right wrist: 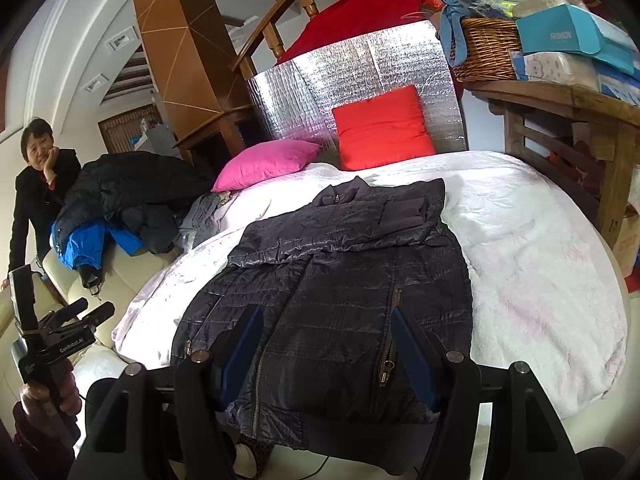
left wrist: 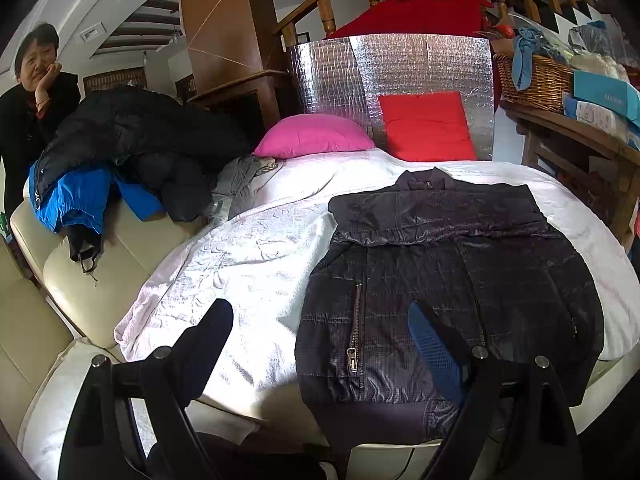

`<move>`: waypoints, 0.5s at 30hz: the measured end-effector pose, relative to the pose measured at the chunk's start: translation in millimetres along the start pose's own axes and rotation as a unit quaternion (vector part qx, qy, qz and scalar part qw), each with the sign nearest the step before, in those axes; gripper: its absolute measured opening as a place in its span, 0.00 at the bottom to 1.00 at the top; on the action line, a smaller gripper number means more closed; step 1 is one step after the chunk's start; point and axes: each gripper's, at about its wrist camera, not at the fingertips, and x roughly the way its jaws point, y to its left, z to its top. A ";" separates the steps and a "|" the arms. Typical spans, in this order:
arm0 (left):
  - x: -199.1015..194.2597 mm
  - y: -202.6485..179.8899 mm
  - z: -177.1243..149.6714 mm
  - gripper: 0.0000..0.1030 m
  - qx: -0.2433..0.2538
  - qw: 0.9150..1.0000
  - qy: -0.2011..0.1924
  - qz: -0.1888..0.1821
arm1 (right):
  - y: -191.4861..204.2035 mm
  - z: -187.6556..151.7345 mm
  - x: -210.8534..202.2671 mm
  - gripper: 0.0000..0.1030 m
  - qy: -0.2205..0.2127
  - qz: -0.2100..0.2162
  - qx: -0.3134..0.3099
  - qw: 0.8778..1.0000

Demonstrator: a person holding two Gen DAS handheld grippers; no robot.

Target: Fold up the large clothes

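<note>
**Two open tools over a spread jacket**

Both tools hang at the near edge of the bed (left wrist: 248, 248), each with its jaws apart and nothing between them. The left tool (left wrist: 324, 352) stands wide open — one finger over the pale bedspread, the other over the jacket's (left wrist: 448, 264) lower part; whether that finger touches the cloth cannot be told. In the right wrist view the left tool (right wrist: 86, 312) shows at the far left, held in a hand (right wrist: 66, 394).

The right tool (right wrist: 326, 344) is also open, somewhat less wide, and its two blue-padded fingers (right wrist: 412, 356) straddle the jacket's lower front. Neither pad presses on the fabric as far as can be seen.

The jacket is dark and quilted. It lies flat on the bedspread, front up, collar away from the tools and hem towards them, with the sleeves folded across the chest. Zipped pockets show on either side of the centre zip.

Behind it a pink cushion (left wrist: 316, 136) and a red cushion (left wrist: 426, 126) rest against a silver foil panel (left wrist: 400, 68). To the left, a heap of dark and blue coats (left wrist: 120, 168) sits on a cream sofa (left wrist: 80, 280) — a person (left wrist: 32, 96) in black stands behind it. To the right, a wicker basket (right wrist: 486, 50) stands on a wooden worktop (right wrist: 560, 100).
</note>
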 end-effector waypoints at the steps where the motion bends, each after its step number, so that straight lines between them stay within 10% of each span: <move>1: -0.1 0.2 -0.1 0.87 0.000 1.000 0.000 0.000 | 0.6 0.3 0.2 0.68 0.000 0.000 -0.001 1.000; 15: 1.8 2.5 -0.8 0.87 -0.006 1.000 0.003 0.002 | 3.7 -0.5 1.7 0.68 0.002 0.002 -0.004 1.000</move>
